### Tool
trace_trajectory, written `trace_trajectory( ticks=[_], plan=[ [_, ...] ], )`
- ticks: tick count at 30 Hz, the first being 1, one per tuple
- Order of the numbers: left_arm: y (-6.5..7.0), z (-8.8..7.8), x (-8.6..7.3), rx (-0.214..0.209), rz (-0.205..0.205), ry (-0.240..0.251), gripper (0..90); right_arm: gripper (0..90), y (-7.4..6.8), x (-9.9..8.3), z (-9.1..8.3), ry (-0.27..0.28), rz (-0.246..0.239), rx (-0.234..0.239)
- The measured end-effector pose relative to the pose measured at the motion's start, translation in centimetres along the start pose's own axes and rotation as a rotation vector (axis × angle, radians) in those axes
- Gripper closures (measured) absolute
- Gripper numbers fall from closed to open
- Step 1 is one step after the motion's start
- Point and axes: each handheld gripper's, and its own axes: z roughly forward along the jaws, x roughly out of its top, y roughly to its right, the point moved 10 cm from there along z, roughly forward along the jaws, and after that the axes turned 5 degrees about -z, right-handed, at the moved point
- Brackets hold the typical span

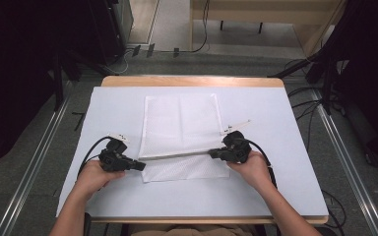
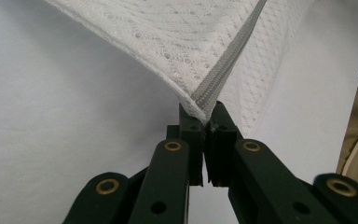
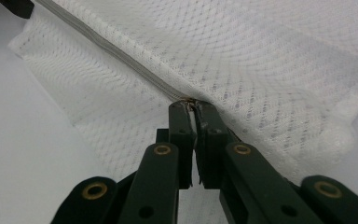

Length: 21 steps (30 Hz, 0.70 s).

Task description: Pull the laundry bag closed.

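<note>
While the table (image 1: 275, 196) under its white cover carries nothing else, a white mesh bag (image 1: 179, 125) lies flat mid-table, far end toward the back edge. Its grey zipper (image 1: 177, 155) runs left-right near the bag's near end, pulled taut and lifted off the surface. Left gripper (image 1: 137, 165) is clamped on the zipper's left end, jaws together on the corner seam (image 2: 200, 106). Right gripper (image 1: 214, 154) is clamped at the right end, jaws together on what looks like the slider (image 3: 186, 100), hard to confirm. Zipper axis lies straight between the jaws; the right hand seems nearer the pull, so any run would likely go leftward along that line.
</note>
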Motion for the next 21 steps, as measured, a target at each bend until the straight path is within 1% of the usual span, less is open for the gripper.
trace_trajectory(
  ticks=[2, 3, 6, 10, 11, 12, 13, 14, 16, 17, 19, 21],
  plan=[
    [0.0, 0.0, 0.0, 0.005, 0.003, 0.005, 87.9, 87.8, -0.1, -0.1, -0.1, -0.003, 0.005, 0.0],
    [0.0, 0.0, 0.0, 0.0, 0.002, 0.0, 88.1, 87.9, 0.0, -0.1, -0.1, -0.004, -0.001, -0.005],
    [-0.2, 0.0, -0.2, 0.0, -0.006, -0.009, 88.0, 87.9, 0.2, -0.3, -0.2, -0.008, 0.009, -0.01],
    [-0.2, -0.1, -0.2, -0.008, -0.013, 0.001, 88.1, 87.8, 0.7, -0.7, -0.5, -0.011, 0.024, -0.013],
    [-0.3, -0.2, -0.2, -0.002, -0.007, 0.0, 88.1, 87.9, 0.8, -0.8, -0.7, -0.008, 0.025, -0.018],
    [-0.3, -0.2, -0.2, 0.002, -0.011, 0.0, 88.1, 87.9, 0.8, -0.8, -0.7, -0.008, 0.025, -0.018],
    [-0.3, -0.2, -0.3, -0.002, -0.017, -0.002, 88.1, 87.9, 0.8, -0.9, -0.7, -0.009, 0.028, -0.017],
    [-0.5, -0.3, -0.3, 0.0, -0.025, -0.003, 88.2, 87.8, 1.1, -1.1, -0.8, -0.014, 0.033, -0.025],
    [-0.5, -0.4, -0.3, 0.0, -0.025, -0.002, 88.2, 87.9, 1.2, -1.1, -0.8, -0.011, 0.031, -0.022],
    [-0.6, -0.4, -0.3, 0.007, -0.028, 0.0, 88.1, 87.9, 1.4, -1.2, -0.9, -0.01, 0.029, -0.022],
    [-0.7, -0.4, -0.3, 0.014, -0.031, 0.003, 88.1, 87.8, 1.4, -1.3, -0.9, -0.017, 0.038, -0.022],
    [-0.7, -0.5, -0.3, 0.007, -0.034, 0.007, 88.1, 87.8, 1.3, -1.4, -0.9, -0.025, 0.032, -0.022]
  ],
)
